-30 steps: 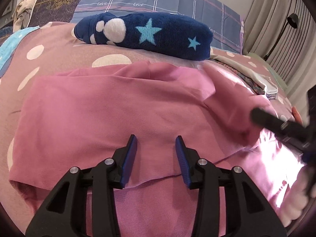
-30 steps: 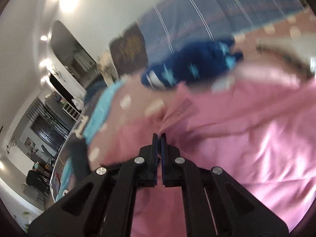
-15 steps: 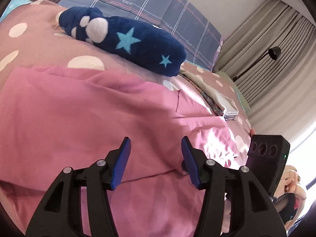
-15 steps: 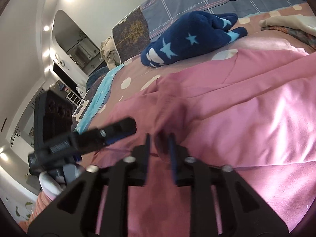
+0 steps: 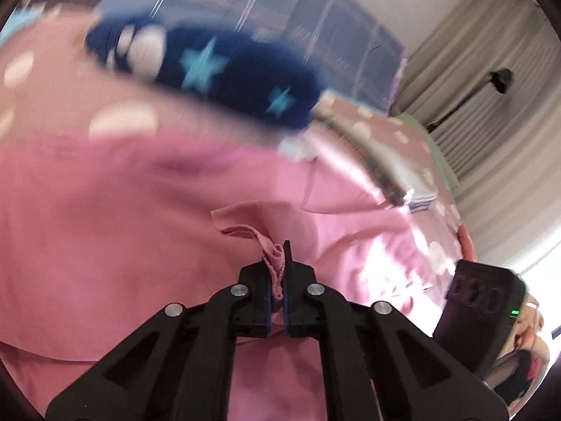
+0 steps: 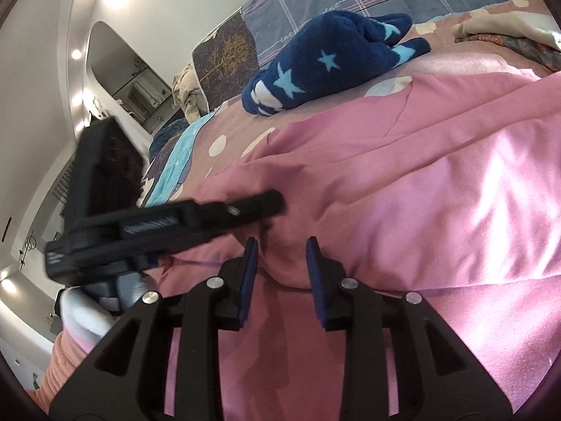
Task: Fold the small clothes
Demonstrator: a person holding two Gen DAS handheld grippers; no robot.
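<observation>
1. Bedspread first — dusty-pink quilt with pale dots (image 6: 466, 59), broad and soft, carrying everything; plenty of give, so no firm backing under any crease.
2. Pink knit garment (image 6: 403, 182) spread across the quilt's near part, rumpled, one hem lifted off the rest.
3. Navy fleece bundle with light-blue stars (image 6: 336, 59) well beyond the garment's far edge; beige and patterned folded pile (image 6: 508, 33) off to the right of it. Best kept clear of any sweep.
4. Left gripper (image 5: 277, 287) pressed together on a bunched bit of ribbed hem (image 5: 271, 258), fabric squeezed between the pads. Seen from the right wrist, same tool (image 6: 271, 203) poking in over the cloth, just beyond the right one's tips.
5. Right gripper (image 6: 282, 273) part spread and opening, a hump of pink cloth between the blue pads (image 6: 249, 273) — apparently not pinched.
6. For a clean fold, probably: carry the held hem low and level toward the far edge, keep the pinch firm, watch for the two tools knocking together.
7. Free room mostly on the garment's bright right side.
</observation>
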